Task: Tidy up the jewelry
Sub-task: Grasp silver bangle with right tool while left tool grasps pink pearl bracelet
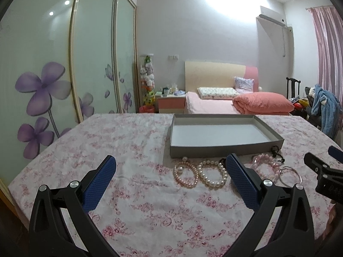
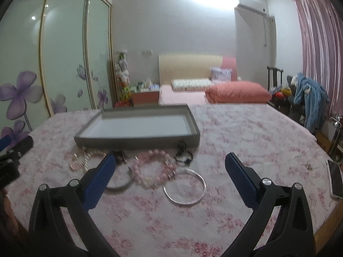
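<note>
From my remote station, I see a flowered tablecloth (image 1: 133, 141) with the grey tray (image 1: 223, 151) as the anchor: it lies empty, its long side running left to right, its near wall facing both tools. Left of everything, my left gripper (image 1: 170, 167) hangs above the cloth with its blue fingers (image 1: 99, 182) spread wide and nothing between them. Just in front of the tray's near wall, toward its left end, sit two pearl bracelets (image 1: 198, 174), side by side and touching; they fall between the left gripper's fingers, slightly ahead of the tips. Further right along that same wall lies the pink bead bracelet (image 2: 153, 170), with a small dark item (image 2: 184, 156) behind it near the tray's right corner, too blurred to name. In front of the pink beads, farthest from the tray, rests the silver bangle (image 2: 184, 187), flat on the cloth. My right gripper (image 2: 170, 167) is likewise released and empty, and the bangle lies between its fingers, a little ahead. A phone (image 2: 335, 180) lies well right of the tray at the table edge. By my reading, nothing has gone in yet; the left tool is nearer the pearls, the right nearer the bangle, and each piece must travel forward, over the near wall.
</note>
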Action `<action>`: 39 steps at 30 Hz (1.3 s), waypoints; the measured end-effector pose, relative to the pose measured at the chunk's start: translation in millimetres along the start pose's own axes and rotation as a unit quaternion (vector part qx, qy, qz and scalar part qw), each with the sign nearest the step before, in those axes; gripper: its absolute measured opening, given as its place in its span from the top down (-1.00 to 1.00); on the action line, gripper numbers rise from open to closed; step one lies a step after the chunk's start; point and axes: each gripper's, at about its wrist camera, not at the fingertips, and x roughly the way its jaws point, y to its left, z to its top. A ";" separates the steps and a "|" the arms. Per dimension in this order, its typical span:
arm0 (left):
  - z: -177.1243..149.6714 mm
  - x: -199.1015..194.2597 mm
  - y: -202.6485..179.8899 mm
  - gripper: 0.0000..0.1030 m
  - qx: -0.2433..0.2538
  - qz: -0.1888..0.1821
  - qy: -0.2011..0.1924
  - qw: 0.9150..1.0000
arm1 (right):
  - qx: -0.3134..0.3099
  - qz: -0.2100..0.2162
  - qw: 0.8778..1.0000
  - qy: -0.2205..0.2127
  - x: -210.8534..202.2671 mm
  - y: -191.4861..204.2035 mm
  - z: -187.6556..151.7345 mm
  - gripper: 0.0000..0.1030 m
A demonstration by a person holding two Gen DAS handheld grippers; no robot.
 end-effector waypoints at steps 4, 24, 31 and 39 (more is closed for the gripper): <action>-2.4 10.3 2.7 -0.97 0.003 0.001 0.023 1.000 | -0.005 -0.009 0.998 0.062 22.0 -8.0 -9.7 -0.92; -18.2 69.9 1.4 -0.96 0.026 -0.071 0.169 0.983 | -0.027 0.011 0.971 0.236 97.6 -21.4 -19.1 -0.84; -17.9 88.1 6.7 -0.97 0.014 -0.076 0.199 0.977 | -0.032 0.022 0.974 0.223 102.6 -23.8 -13.1 -0.32; -15.9 116.7 10.0 -0.85 0.017 -0.061 0.238 0.969 | -0.033 0.021 0.975 0.218 102.3 -23.1 -13.7 -0.32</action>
